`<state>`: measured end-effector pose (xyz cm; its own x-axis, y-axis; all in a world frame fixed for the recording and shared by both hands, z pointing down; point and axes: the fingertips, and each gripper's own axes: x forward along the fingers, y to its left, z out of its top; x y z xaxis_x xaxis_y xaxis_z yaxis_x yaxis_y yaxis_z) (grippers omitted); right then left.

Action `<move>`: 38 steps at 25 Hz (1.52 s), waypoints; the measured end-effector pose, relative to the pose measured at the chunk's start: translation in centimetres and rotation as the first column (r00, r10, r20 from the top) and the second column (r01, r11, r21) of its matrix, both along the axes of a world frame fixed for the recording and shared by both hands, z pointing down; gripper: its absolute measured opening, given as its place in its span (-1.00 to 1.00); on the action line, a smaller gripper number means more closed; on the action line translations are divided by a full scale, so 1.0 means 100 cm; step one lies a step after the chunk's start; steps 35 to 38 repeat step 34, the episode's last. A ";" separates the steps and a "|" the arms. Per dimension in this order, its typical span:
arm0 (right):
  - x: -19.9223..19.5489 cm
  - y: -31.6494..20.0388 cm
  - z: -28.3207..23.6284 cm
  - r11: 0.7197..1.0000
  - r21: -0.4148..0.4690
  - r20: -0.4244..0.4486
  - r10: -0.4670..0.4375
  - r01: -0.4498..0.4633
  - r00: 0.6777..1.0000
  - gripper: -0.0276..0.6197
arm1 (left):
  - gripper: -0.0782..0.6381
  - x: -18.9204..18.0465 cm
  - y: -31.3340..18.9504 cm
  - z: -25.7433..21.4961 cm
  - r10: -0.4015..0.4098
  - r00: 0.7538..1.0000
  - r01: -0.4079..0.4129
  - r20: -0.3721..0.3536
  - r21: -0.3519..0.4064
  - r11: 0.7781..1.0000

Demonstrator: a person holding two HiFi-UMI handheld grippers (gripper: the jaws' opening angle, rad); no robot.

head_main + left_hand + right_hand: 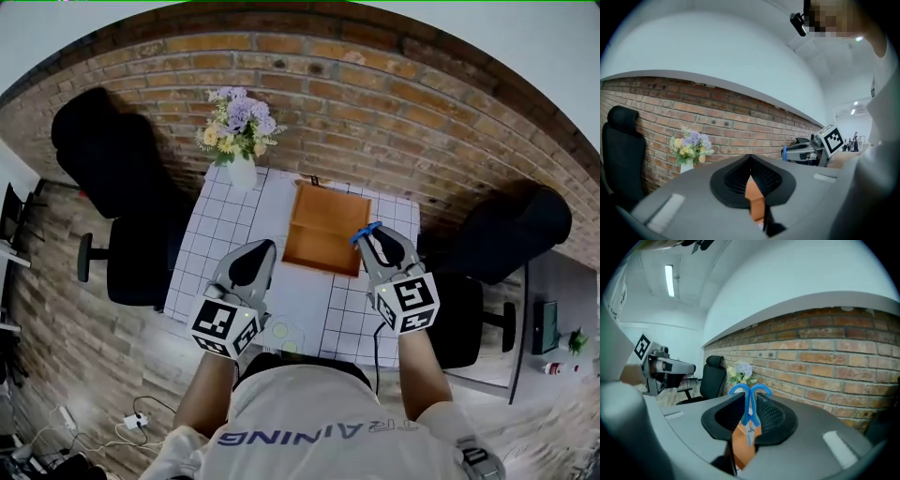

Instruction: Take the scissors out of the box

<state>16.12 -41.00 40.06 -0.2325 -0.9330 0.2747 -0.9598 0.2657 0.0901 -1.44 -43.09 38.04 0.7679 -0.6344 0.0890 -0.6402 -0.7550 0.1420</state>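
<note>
r claw [750, 401] pinches the blue-handled scissors [750, 397] btwn its pads, handle loops poking out past the tips, blades pointing back toward the cam. in the head view it's held up over the near right corner of the orange box [323, 230]. l claw [751, 161] is pressed together w/ nothing in it, over the white gridded surface [220, 230] left of the box. flower vase [241, 172] sits at the far edge.

One pair of scissors [367, 231], one orange box [323, 230], one flower vase [242, 172], one table [211, 246], two black office chairs [112, 159] (one each side), two grippers: left gripper [256, 251], right gripper [377, 236].
</note>
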 end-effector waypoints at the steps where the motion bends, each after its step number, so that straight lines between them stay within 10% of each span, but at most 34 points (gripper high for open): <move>1: 0.005 0.006 -0.013 0.999 0.029 0.010 0.018 -0.019 1.000 -0.62 | -0.78 0.003 0.001 -0.009 0.011 1.000 -0.011 -0.007 0.020 1.000; 10: 0.038 0.053 -0.087 0.966 0.204 0.047 0.150 -0.156 0.988 -0.62 | -0.78 0.026 0.014 -0.056 0.070 0.997 -0.065 -0.044 0.115 0.991; 38: 0.045 0.052 -0.080 0.968 0.190 0.112 0.144 -0.163 0.983 -0.62 | -0.78 0.036 0.013 -0.050 0.077 0.996 -0.073 -0.038 0.104 0.992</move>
